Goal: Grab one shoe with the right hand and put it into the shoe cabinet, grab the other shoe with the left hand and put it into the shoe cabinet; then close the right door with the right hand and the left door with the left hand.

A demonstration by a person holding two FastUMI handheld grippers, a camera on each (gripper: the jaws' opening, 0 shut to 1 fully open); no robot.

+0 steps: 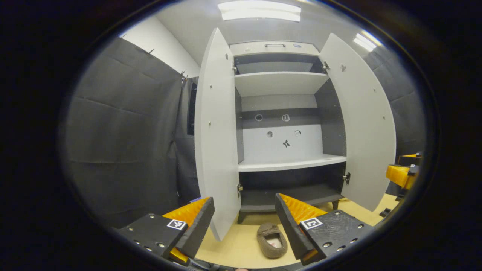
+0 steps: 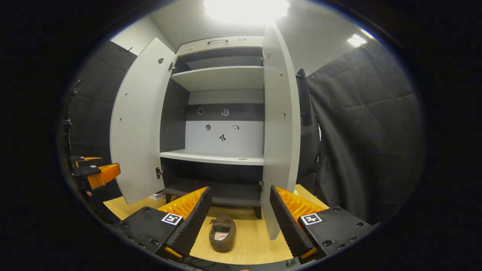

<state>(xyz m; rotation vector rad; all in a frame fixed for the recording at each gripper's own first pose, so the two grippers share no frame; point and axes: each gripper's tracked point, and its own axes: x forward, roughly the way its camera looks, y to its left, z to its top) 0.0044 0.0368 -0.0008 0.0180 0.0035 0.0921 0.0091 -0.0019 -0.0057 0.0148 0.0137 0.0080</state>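
left gripper [image 1: 244,220] spread wide, holding nothing, aimed at the shoe cabinet [image 1: 280,84] ahead. left door [image 1: 218,139] swung out just beyond the near-side finger, edge-on toward the camera; right door [image 1: 363,124] swung out past the far-side finger. one brown shoe [image 1: 272,239] lying on the wooden floor [image 1: 237,244] between the fingers, close to the right-hand one, in front of the cabinet and not inside it. other gripper's orange body visible off at the right edge. from the right gripper view: left gripper [image 2: 94,173] seen far off at the left edge, beside the left door [image 2: 137,124]. right gripper [image 2: 239,216] also spread wide, empty. a brown shoe [image 2: 222,232] on the floor [image 2: 248,241] between its fingers, toe toward the cabinet [image 2: 222,77], just short of the lowest shelf. right door [image 2: 280,124] standing open just ahead of the right-hand finger. shelves bare of shoes. cannot tell whether both views catch the same shoe.
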